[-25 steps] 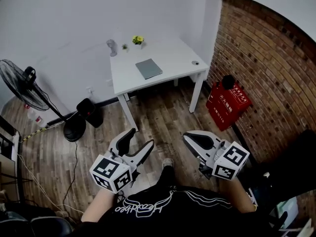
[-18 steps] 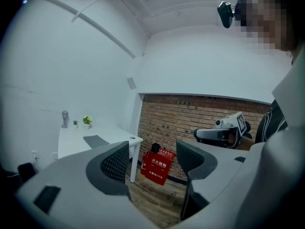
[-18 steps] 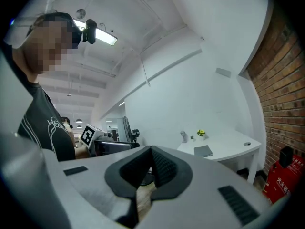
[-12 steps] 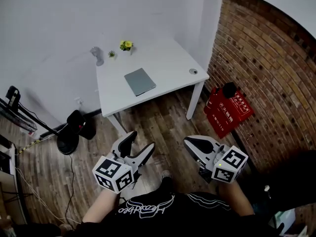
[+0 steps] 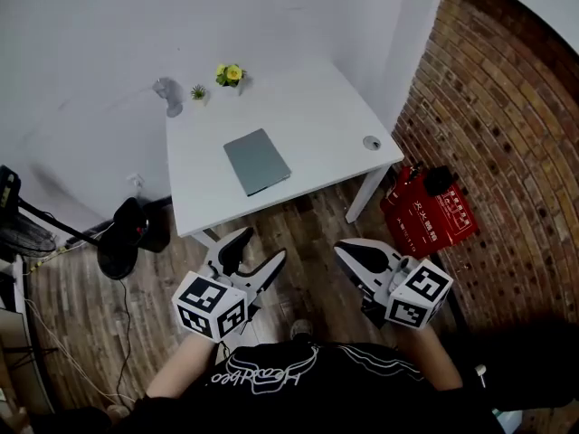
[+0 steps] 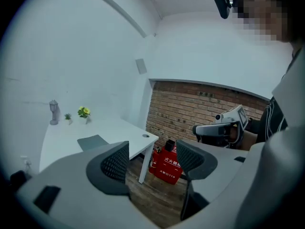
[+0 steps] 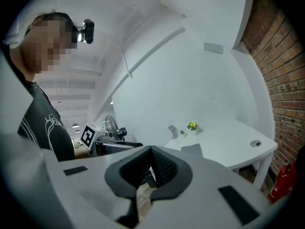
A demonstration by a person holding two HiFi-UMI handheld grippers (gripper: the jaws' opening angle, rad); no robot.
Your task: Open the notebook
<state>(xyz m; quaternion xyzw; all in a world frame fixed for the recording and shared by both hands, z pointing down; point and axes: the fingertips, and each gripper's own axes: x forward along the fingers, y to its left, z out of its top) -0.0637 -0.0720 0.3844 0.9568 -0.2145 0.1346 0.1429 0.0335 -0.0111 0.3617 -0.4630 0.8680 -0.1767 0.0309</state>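
Note:
A closed grey notebook [image 5: 257, 162] lies flat near the middle of the white table [image 5: 317, 116]. Both grippers hang over the wooden floor in front of the table, well short of the notebook. My left gripper [image 5: 261, 247] is open with nothing between its jaws, and its own view shows the notebook [image 6: 93, 141] far off past the left pad. My right gripper [image 5: 344, 251] is shut with nothing in it. In the right gripper view the notebook [image 7: 191, 150] sits just beyond the closed jaws [image 7: 150, 168].
At the table's back edge stand a yellow-flowered plant [image 5: 231, 74], a tiny green plant [image 5: 198, 91] and a grey figure [image 5: 167, 93]. A round grommet [image 5: 372, 142] is near the right corner. A red fire box [image 5: 430, 211] leans on the brick wall; a fan base [image 5: 118, 251] stands left.
The table and notebook have come closer and lower in the head view as the person steps toward them. Both grippers keep their pose, left open and right shut.

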